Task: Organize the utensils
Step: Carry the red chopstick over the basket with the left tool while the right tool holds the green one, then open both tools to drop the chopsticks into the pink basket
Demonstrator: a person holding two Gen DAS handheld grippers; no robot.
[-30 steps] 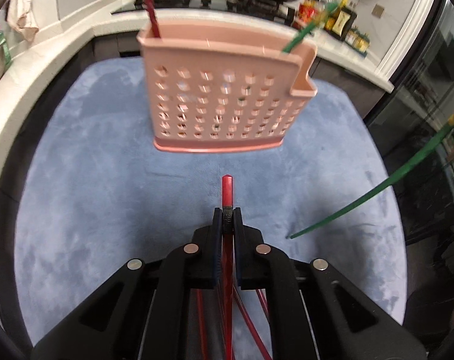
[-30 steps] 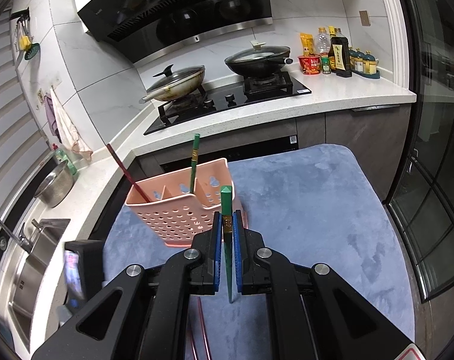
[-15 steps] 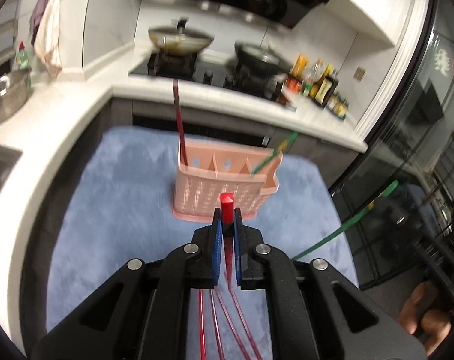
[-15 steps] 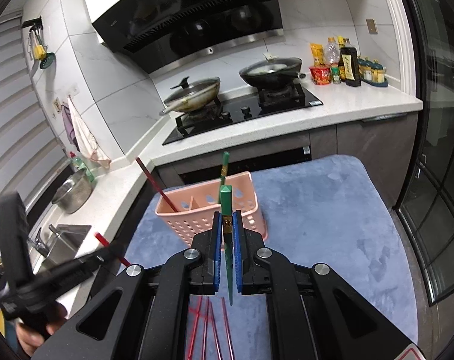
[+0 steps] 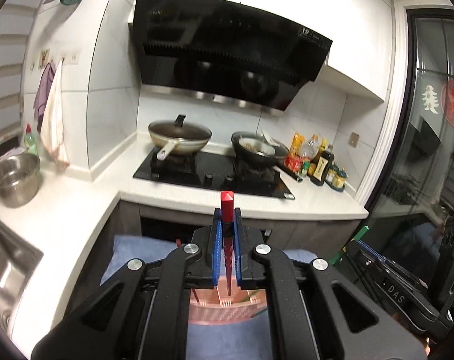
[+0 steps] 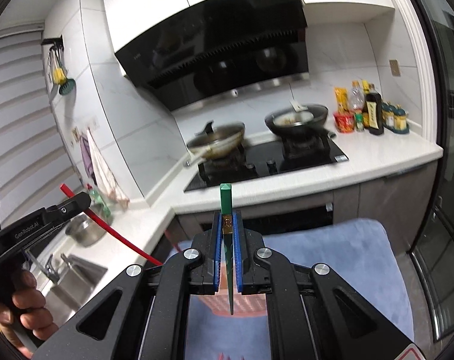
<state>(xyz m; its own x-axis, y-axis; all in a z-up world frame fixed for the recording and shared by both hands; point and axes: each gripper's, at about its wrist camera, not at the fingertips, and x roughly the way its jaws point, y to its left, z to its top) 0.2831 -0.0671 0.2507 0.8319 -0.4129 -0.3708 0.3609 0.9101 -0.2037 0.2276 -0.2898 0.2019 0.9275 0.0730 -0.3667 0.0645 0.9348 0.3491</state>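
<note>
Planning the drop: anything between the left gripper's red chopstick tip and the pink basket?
Nothing: in the left wrist view the red chopstick tip hangs over the pink basket.

Landmark: you face a black gas hob (image 5: 211, 174) set in a white L-shaped counter (image 5: 76, 204)
Above the hob: a slanted black extractor hood (image 5: 227, 51); white cabinets over it
Behind the hob: white tiled wall (image 5: 112, 105)
Left of the hob: a steel sink (image 5: 7, 258); slatted blinds (image 6: 19, 120) beyond it
Right of the hob: dark glass doors (image 5: 431, 156)
Below the hob: grey cabinet fronts (image 6: 386, 198)
</note>
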